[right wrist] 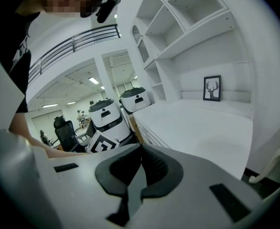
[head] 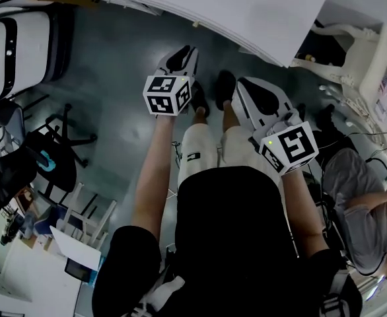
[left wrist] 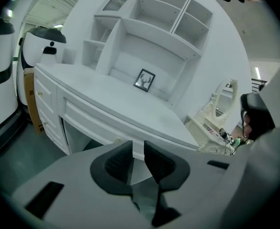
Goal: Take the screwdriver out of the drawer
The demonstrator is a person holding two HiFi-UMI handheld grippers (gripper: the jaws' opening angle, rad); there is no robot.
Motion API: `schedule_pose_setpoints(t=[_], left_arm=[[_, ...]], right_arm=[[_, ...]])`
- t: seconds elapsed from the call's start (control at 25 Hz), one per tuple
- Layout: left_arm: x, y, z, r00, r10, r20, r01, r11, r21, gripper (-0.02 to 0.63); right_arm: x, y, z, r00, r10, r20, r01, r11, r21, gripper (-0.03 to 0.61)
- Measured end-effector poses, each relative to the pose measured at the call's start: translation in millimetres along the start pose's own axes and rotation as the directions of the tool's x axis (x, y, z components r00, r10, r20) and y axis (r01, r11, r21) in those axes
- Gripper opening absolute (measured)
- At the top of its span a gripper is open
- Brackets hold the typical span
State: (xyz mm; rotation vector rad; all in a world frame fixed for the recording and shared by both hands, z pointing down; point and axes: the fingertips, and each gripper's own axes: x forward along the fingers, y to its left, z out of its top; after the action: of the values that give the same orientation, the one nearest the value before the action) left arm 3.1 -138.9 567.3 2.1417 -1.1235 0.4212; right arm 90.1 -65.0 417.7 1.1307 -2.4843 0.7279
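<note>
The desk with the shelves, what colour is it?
White all over. The desk shows best in the left gripper view.

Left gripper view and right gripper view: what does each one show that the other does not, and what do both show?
Only the left gripper view shows the desk's drawer fronts, a cardboard box beside the desk, and the left gripper with its jaws slightly apart and nothing between them. Only the right gripper view shows a black office chair, a balcony railing, and the right gripper with its jaws together. Both show the white desk top, the shelves above it and the framed deer picture.
</note>
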Motion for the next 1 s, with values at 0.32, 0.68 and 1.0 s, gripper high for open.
schedule_pose_setpoints(t=[0.32,0.68,1.0], left_arm=[[39.7,26.8,-8.4,0.998,-0.044,-0.048,0.046,0.998,0.046,0.128],[85.7,56.2,-20.7,0.992,-0.061,-0.111,0.072,0.993,0.094,0.181],[118.9,66.4,-32.2,0.989,-0.045,-0.137,0.061,0.991,0.117,0.179]], right_arm=[[20.0,-5.2,-6.9,0.998,-0.068,0.002,0.068,0.997,0.039,0.018],[35.7,-8.2,-20.0,0.992,-0.122,-0.021,0.123,0.989,0.078,0.018],[32.1,-16.4,-32.9,0.986,-0.164,-0.035,0.167,0.98,0.107,0.018]])
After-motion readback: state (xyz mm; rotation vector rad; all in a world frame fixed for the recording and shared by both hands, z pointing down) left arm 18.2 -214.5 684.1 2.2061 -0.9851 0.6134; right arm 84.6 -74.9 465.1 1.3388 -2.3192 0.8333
